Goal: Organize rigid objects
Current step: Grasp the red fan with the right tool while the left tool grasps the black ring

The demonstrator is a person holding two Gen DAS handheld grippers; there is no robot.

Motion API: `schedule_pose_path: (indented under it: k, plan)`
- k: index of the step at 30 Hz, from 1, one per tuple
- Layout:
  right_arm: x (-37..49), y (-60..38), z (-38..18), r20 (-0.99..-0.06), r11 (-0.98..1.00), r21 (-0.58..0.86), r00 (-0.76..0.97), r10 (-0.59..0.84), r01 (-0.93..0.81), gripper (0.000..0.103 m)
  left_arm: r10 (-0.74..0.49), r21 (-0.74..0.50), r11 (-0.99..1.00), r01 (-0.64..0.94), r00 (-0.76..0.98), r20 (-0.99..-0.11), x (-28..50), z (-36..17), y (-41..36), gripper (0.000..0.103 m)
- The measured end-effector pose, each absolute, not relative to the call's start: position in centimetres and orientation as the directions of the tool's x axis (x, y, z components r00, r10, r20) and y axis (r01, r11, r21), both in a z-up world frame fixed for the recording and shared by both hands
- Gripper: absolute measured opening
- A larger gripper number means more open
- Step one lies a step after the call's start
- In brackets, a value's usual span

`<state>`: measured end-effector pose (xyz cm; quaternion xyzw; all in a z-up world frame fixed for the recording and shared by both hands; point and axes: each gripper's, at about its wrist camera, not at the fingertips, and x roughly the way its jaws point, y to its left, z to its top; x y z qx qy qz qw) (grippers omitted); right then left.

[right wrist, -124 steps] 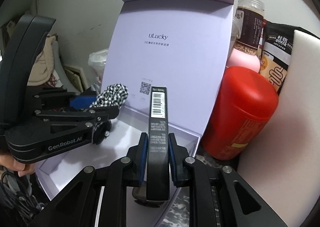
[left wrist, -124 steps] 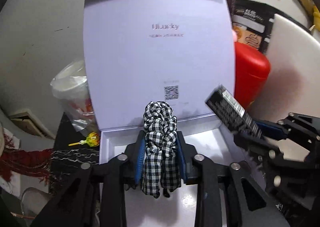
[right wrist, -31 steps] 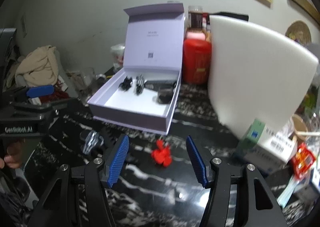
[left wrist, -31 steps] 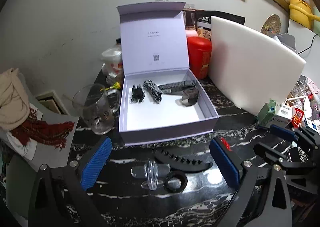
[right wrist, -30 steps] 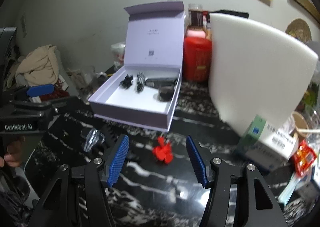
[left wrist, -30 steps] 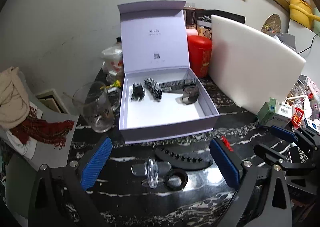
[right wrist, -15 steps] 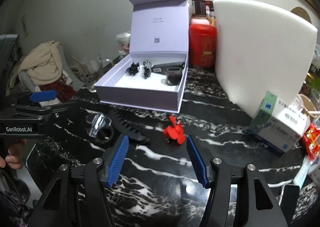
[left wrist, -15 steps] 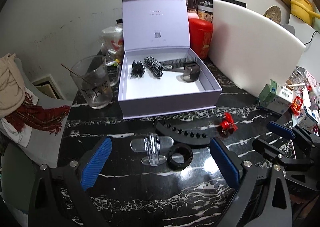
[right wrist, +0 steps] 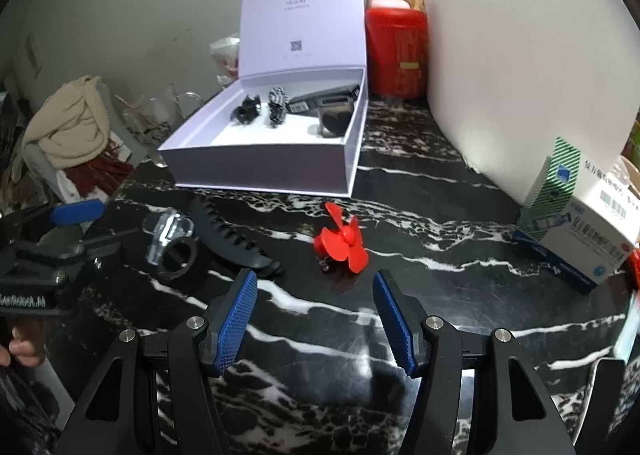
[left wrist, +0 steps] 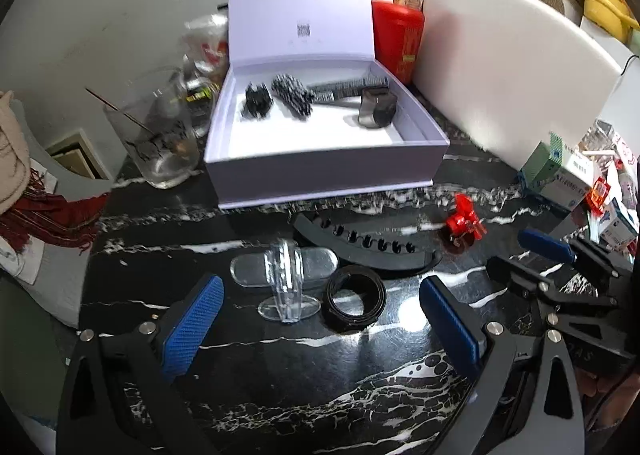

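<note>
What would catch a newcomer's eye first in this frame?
Probably the open lilac gift box at the back of the black marble table, lid up, with a few dark items inside. Next, the bright red clip lying alone on the marble just ahead of the open right gripper. Left of it lie a black comb-like clip, a black ring and a clear clip.

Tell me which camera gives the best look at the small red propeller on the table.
The right wrist view: the red propeller lies close and sharp ahead of the open right gripper, blades distinct. The left wrist view shows it small and blurred toward the right.
</note>
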<state>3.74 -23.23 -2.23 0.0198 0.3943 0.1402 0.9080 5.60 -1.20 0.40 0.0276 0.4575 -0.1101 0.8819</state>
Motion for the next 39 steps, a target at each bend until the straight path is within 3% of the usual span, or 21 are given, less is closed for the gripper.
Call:
schedule_pose_path:
  k: [17,23,26,39]
  plan:
    - [8.3,-22.6,-4.9,-0.753,0.959,0.132,0.604,0.261,-0.249,0.060,-0.171,-0.070,0.974,0.215,0.496,-0.851,7.1,-2.4,-2.0,0.100]
    - [8.9,-22.1,-5.2,-0.757,0.960,0.085,0.610,0.236,-0.266,0.052,-0.174,-0.070,0.972,0.223,0.490,-0.854,7.1,-2.9,-2.7,0.100]
    - [9.2,-22.1,-5.6,-0.764,0.962,0.069,0.606,0.220,-0.262,0.039,-0.179,-0.083,0.974,0.211,0.490,-0.853,7.1,-3.0,-2.7,0.100]
    - [7.2,-23.4,-5.4,-0.769,0.966,0.100,0.597,0.228,-0.240,0.038,-0.166,-0.051,0.975,0.215,0.562,-0.810,6.2,-2.5,-3.1,0.098]
